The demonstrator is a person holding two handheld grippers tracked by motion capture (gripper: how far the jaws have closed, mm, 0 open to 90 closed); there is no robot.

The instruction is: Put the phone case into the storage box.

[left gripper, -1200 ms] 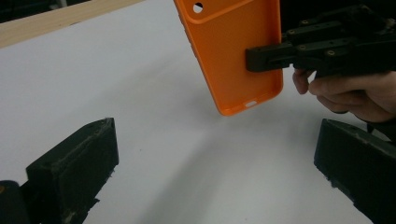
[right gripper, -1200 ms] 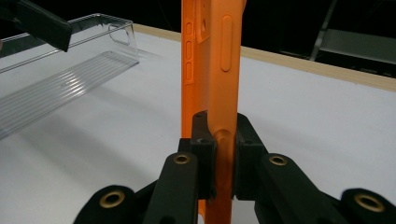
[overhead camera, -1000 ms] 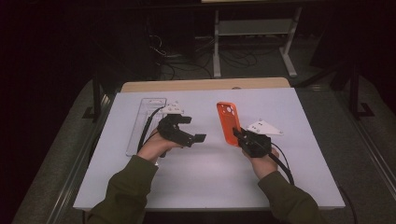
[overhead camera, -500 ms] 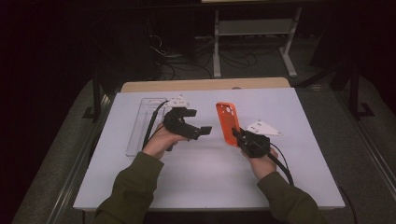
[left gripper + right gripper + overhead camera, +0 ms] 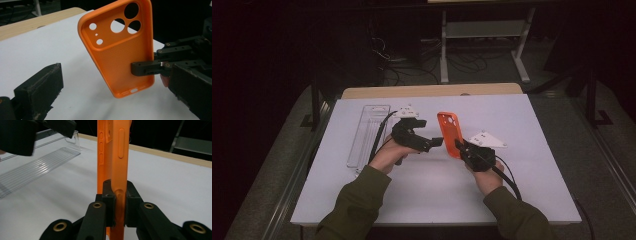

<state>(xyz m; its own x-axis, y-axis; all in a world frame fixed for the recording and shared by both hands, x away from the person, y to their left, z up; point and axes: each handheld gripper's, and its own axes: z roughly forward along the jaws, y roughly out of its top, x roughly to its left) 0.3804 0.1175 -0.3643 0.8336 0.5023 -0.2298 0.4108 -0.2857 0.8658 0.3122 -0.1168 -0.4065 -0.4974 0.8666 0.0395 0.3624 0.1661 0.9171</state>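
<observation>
Spanning the scene: white flat counter (image 5: 522, 185) | long clear ribbed plastic tray (image 5: 368, 132) lying at its left side | orange rubbery phone case (image 5: 449, 132) held upright above counter, clamped at one lower edge by right gripper (image 5: 460, 148) | left gripper (image 5: 436, 142) jaws apart, just beside case, gripping nothing

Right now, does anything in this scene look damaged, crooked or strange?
Nothing looks damaged or spilled. The orange phone case is empty and held upright above the table, pinched at one side edge by the right gripper. The clear tray lies flat.
</observation>
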